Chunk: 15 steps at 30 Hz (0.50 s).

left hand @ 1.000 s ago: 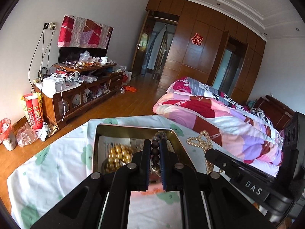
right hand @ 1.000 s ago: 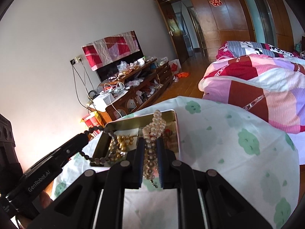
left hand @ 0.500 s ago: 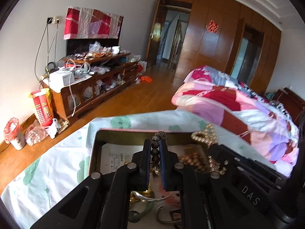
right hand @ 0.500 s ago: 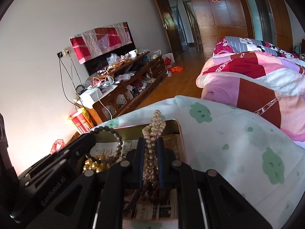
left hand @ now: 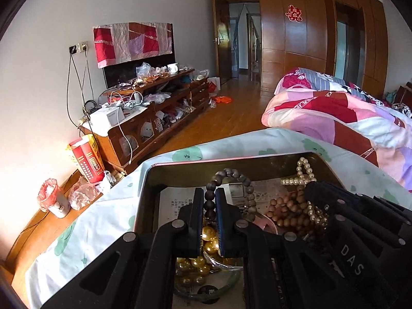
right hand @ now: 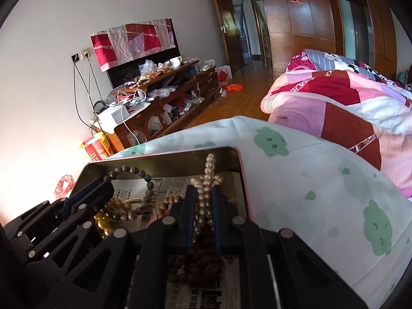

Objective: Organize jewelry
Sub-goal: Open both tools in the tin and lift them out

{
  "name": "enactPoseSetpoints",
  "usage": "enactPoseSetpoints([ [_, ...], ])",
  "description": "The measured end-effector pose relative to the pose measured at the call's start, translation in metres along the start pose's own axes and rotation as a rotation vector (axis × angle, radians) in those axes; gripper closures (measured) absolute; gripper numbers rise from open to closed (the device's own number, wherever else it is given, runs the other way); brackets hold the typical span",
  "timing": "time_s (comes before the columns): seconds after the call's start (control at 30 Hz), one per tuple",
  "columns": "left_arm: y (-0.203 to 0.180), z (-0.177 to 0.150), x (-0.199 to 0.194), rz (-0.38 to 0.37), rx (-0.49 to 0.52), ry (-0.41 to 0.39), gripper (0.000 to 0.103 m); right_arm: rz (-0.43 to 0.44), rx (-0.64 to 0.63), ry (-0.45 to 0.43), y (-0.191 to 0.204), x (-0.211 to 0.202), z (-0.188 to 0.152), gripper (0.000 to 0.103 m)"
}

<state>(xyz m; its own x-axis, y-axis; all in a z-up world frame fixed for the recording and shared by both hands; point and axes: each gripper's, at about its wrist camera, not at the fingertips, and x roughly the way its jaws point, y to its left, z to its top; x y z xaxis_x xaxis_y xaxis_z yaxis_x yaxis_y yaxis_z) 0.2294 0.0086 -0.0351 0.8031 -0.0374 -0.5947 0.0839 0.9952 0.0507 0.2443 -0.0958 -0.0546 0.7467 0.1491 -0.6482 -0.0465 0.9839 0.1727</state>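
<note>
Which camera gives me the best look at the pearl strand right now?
The right wrist view. There the pearl strand runs up the middle of the frame, pinched in the right gripper over the tin. The left wrist view shows only its looped end at the side, partly hidden behind that gripper.

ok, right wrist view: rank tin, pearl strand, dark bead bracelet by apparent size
1. tin
2. pearl strand and dark bead bracelet: look similar; the strand is partly hidden by the right gripper, so no ranking.
</note>
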Motion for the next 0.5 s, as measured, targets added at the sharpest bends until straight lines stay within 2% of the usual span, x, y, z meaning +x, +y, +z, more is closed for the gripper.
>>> enactPoseSetpoints([
  [0.17,0.002,0.001,0.002,0.000,-0.010,0.009,0.095,0.045,0.018,0.018,-0.004,0.005,0.002,0.087],
  [0.4,0.003,0.003,0.008,0.007,-0.022,0.020,0.094,0.087,0.054,-0.006,-0.009,-0.002,0.000,0.083],
  [0.5,0.005,0.003,0.009,0.009,-0.032,0.028,0.094,0.090,0.060,-0.031,-0.008,-0.007,-0.001,0.067],
])
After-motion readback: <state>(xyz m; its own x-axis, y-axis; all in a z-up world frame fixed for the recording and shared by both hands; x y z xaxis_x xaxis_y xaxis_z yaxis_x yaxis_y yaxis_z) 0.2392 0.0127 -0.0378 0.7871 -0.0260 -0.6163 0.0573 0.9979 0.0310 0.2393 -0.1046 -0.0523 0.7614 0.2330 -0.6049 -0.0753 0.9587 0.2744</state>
